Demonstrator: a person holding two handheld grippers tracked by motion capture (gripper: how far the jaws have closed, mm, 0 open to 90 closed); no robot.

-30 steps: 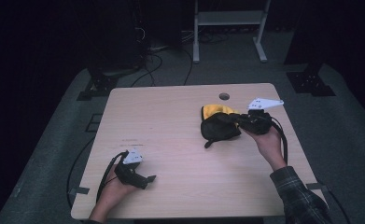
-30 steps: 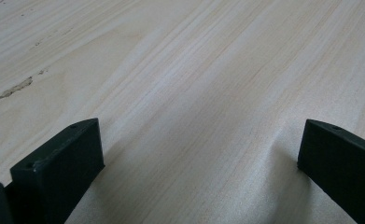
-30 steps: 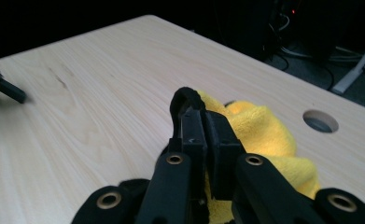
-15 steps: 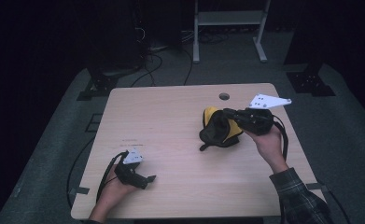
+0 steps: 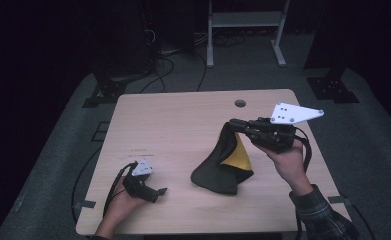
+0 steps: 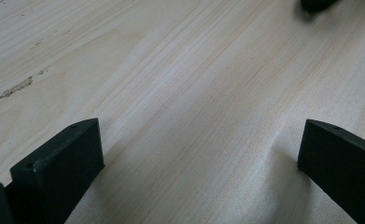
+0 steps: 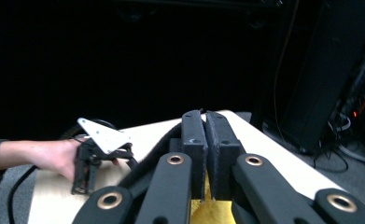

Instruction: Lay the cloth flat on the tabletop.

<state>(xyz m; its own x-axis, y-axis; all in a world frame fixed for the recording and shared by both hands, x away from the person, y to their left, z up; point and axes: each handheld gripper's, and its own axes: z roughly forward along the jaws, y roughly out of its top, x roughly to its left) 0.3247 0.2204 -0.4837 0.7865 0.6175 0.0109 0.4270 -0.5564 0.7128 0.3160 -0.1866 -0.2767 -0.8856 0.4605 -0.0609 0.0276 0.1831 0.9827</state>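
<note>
right claw (image 5: 234,123): jaws pressed together on the top edge of the cloth, held up off the tabletop over the right half. In the right gripper view you can see a thin bit of fabric pinched between the two black pads, with yellow peeking out just below them.

cloth (image 5: 222,167): black outside, yellow lining. It's pulled up into a kind of tent shape, peak in the right claw, bottom end still bunched on the tabletop toward the middle-right, nearer the person's side.

left claw (image 5: 159,192): jaws wide apart, nothing between them, just bare wood in the left gripper view. Sits low at the front-left corner, resting on or just above the surface, can't really tell which. Well apart from the cloth.

tabletop (image 5: 173,125): light wood, small round hole near the far edge.

cloth vs claws: hangs straight down and slightly left from the right claw's tips; the left one points roughly toward it but isn't touching it.
</note>
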